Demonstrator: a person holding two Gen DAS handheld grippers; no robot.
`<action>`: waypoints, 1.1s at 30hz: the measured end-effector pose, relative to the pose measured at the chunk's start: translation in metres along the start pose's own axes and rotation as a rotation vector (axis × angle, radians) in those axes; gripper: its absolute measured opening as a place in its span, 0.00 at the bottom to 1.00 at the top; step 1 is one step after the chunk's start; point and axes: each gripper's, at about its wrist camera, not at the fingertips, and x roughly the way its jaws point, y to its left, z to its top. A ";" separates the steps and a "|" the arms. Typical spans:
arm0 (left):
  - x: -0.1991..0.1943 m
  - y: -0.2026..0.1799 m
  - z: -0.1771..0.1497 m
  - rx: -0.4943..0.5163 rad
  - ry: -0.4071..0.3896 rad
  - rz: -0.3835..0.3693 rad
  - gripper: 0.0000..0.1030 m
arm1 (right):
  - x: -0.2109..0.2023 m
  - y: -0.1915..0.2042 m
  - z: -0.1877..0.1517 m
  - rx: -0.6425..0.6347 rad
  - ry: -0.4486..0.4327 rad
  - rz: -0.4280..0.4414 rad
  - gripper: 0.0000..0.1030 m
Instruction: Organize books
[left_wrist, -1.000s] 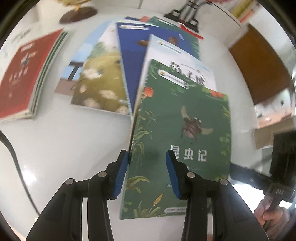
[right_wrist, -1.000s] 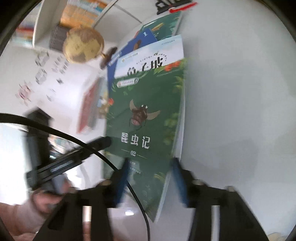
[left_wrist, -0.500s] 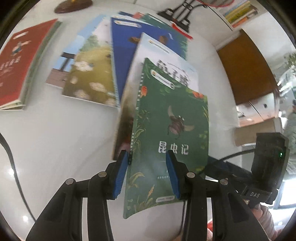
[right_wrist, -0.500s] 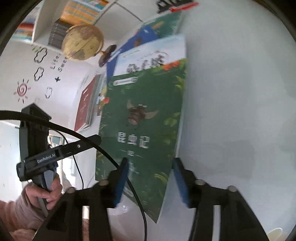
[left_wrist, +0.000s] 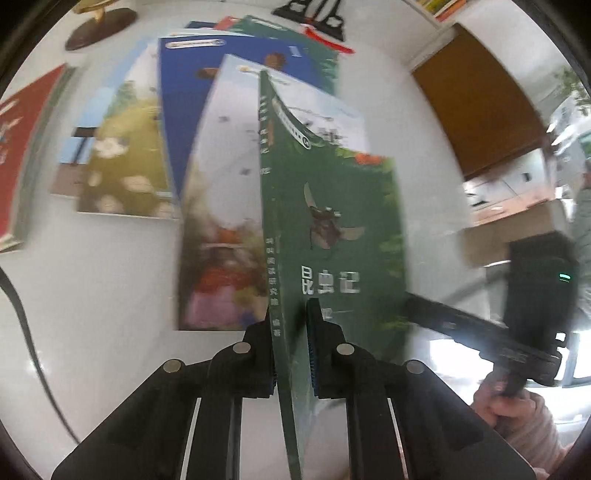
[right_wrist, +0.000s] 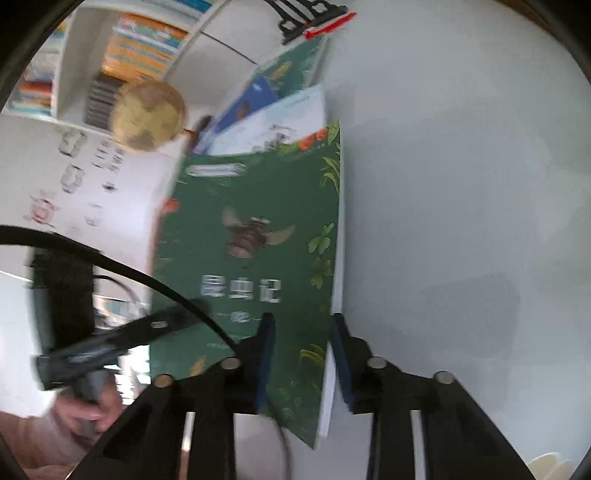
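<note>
A green book with a beetle on its cover (left_wrist: 332, 229) stands tipped up on its edge above the white table (left_wrist: 92, 295). My left gripper (left_wrist: 291, 332) is shut on its spine near the lower end. In the right wrist view the same green book (right_wrist: 251, 229) has its page-side edge between the pads of my right gripper (right_wrist: 301, 343). Those jaws are closing, and a gap still shows at the pads. Under the green book lies a pale blue book (left_wrist: 221, 184), part of a fanned row.
A dark blue book (left_wrist: 184, 92), a meadow-cover book (left_wrist: 122, 158) and a red book (left_wrist: 18, 147) lie on the left. A black bookend (left_wrist: 314, 11) and a globe (right_wrist: 147, 114) stand at the back. A black cable (left_wrist: 18, 325) crosses the left side.
My left jaws have shut on the green book's spine, and the book has tipped up from lying flat to standing on edge. The right jaws have narrowed around its page-side edge.
</note>
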 end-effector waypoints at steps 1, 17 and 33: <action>-0.001 0.004 0.001 -0.020 0.004 -0.007 0.09 | -0.002 0.005 0.000 -0.021 -0.007 0.033 0.21; -0.082 0.038 0.025 -0.009 -0.157 0.048 0.09 | 0.008 0.083 0.033 -0.184 -0.061 0.160 0.16; -0.045 0.087 0.015 -0.068 0.001 0.117 0.10 | 0.091 0.066 0.023 -0.046 0.133 -0.046 0.23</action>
